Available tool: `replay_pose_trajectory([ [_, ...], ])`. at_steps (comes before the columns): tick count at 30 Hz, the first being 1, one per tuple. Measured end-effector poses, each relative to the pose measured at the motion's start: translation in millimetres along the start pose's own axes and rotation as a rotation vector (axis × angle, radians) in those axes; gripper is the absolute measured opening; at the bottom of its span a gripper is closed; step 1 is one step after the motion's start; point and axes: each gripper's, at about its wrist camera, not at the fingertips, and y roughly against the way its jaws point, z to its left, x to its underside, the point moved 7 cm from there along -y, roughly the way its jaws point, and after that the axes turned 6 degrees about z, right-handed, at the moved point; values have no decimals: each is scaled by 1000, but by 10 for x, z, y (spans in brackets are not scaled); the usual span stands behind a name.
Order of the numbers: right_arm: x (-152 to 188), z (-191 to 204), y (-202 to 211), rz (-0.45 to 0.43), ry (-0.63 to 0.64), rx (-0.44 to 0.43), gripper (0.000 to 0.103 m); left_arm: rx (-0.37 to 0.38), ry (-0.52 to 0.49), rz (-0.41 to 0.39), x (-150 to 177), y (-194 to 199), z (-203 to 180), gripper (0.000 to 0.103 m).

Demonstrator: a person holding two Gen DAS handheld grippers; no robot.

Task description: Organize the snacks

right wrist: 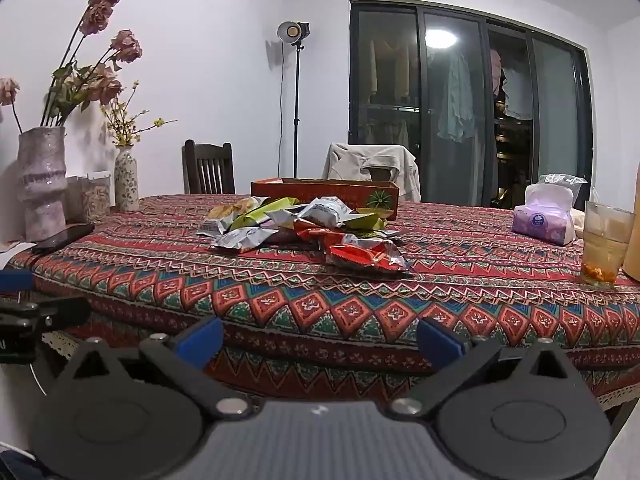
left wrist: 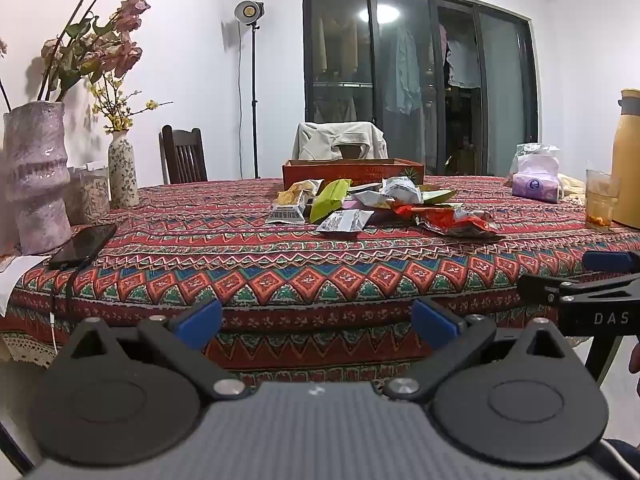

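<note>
A heap of snack packets (left wrist: 372, 206) (right wrist: 304, 228) lies mid-table on the patterned cloth: silver, green and red wrappers. A red packet (right wrist: 362, 258) sits nearest the front edge. Behind the heap stands a shallow red cardboard box (left wrist: 354, 170) (right wrist: 324, 192). My left gripper (left wrist: 316, 322) hovers before the table's front edge, open, nothing between its blue pads. My right gripper (right wrist: 320, 340) is likewise open and empty, short of the table edge; its side shows in the left wrist view (left wrist: 580, 284).
Two vases with flowers (left wrist: 38, 176) (left wrist: 122, 168) and a black phone (left wrist: 84, 246) occupy the left end. A tissue pack (right wrist: 548, 222), a glass of drink (right wrist: 604, 246) and a yellow jug (left wrist: 628, 160) stand on the right. Chairs stand beyond the table.
</note>
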Motion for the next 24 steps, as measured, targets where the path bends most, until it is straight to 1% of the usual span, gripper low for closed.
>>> replay_pose_trajectory([
  [5, 18, -3, -20, 6, 1, 3, 103, -3, -5, -7, -4, 2, 6, 103],
  [6, 23, -1, -23, 7, 1, 3, 103, -8, -8, -11, 16, 28, -49, 103],
  [24, 40, -6, -45, 12, 5, 9, 103, -4, -6, -6, 0, 8, -9, 103],
])
